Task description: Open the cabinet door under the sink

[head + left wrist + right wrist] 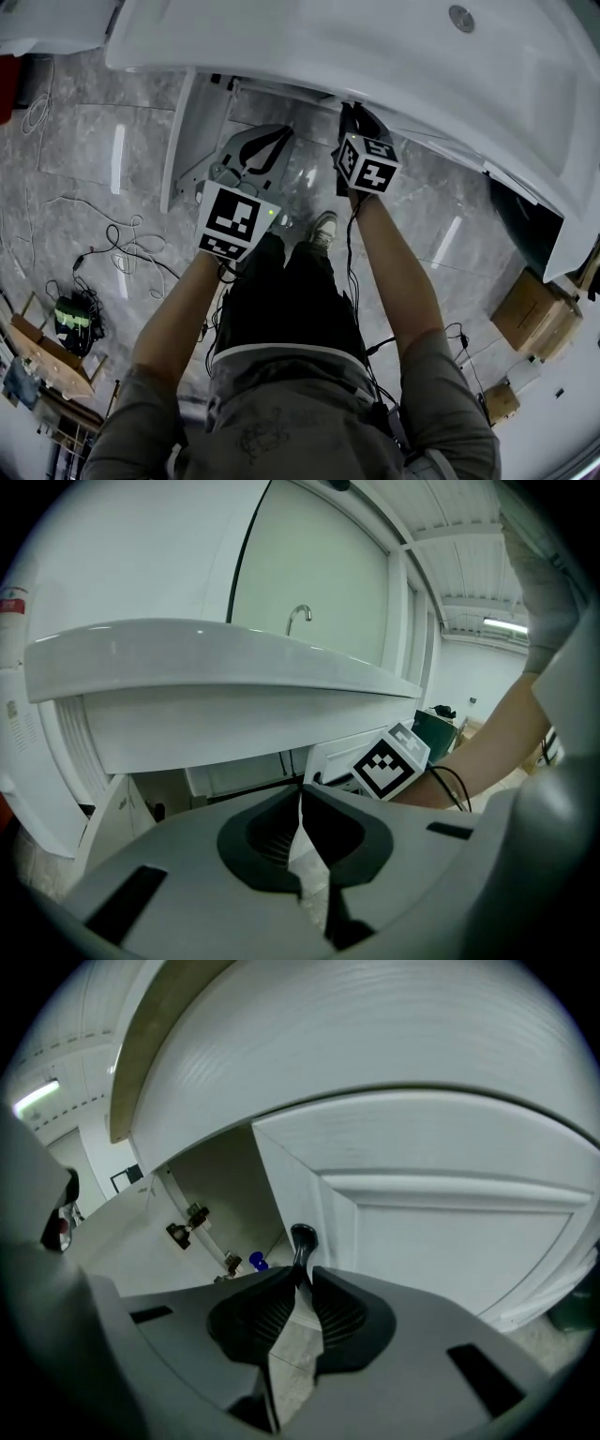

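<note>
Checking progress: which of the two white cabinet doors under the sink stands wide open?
The left white cabinet door, swung out wide; the right gripper clamps the black handle of the other door.

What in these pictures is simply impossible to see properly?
1. Head view: the right gripper, shut on the door knob, has its jaws and that knob hidden under the sink.
2. Right gripper view: the blue thing inside the cabinet is too small to name.
3. Left gripper view: the shut, empty left gripper covers most of the cabinet's inside with its own body.
</note>
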Demonstrator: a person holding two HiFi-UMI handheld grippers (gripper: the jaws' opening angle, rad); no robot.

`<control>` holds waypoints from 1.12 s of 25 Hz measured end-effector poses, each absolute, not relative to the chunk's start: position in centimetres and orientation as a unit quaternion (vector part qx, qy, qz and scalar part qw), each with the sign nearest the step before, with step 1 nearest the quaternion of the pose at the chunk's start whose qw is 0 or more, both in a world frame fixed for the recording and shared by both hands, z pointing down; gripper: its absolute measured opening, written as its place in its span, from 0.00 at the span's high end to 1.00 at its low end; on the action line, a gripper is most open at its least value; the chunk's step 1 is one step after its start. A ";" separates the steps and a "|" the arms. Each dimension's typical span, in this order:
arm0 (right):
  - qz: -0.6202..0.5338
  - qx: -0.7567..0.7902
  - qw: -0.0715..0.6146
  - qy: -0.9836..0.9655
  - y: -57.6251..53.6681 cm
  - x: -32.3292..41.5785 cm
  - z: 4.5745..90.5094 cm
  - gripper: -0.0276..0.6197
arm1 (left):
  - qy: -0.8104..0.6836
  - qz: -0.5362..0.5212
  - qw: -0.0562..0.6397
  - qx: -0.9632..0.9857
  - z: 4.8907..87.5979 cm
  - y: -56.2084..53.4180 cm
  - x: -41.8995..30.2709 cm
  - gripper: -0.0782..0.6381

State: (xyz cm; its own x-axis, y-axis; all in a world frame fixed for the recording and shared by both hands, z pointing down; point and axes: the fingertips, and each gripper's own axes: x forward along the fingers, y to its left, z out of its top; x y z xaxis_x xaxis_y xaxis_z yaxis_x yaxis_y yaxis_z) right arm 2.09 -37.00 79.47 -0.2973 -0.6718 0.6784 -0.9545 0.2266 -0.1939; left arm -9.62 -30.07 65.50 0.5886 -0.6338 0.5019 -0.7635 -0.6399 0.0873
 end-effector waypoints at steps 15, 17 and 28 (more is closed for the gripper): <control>0.240 0.513 0.213 -0.796 -31.2 2.0 78.6 0.87 | -0.359 0.247 0.175 0.883 68.1 -25.7 -6.4 0.86; 0.223 0.504 0.216 -0.806 -29.9 2.1 78.5 0.87 | -0.353 0.250 0.180 0.883 68.6 -24.8 -5.6 0.86; 0.174 0.456 0.205 -0.848 -22.3 4.1 77.5 0.88 | -0.311 0.262 0.226 0.885 70.7 -19.4 -1.2 0.86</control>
State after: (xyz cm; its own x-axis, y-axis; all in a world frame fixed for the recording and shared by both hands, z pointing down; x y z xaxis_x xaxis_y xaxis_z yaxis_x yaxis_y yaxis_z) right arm 4.11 -22.32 77.51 -0.4994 -0.7027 0.5067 -0.8455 0.5229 -0.1083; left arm -1.16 -19.36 70.73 0.6696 -0.4318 0.6043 -0.6683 -0.7052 0.2367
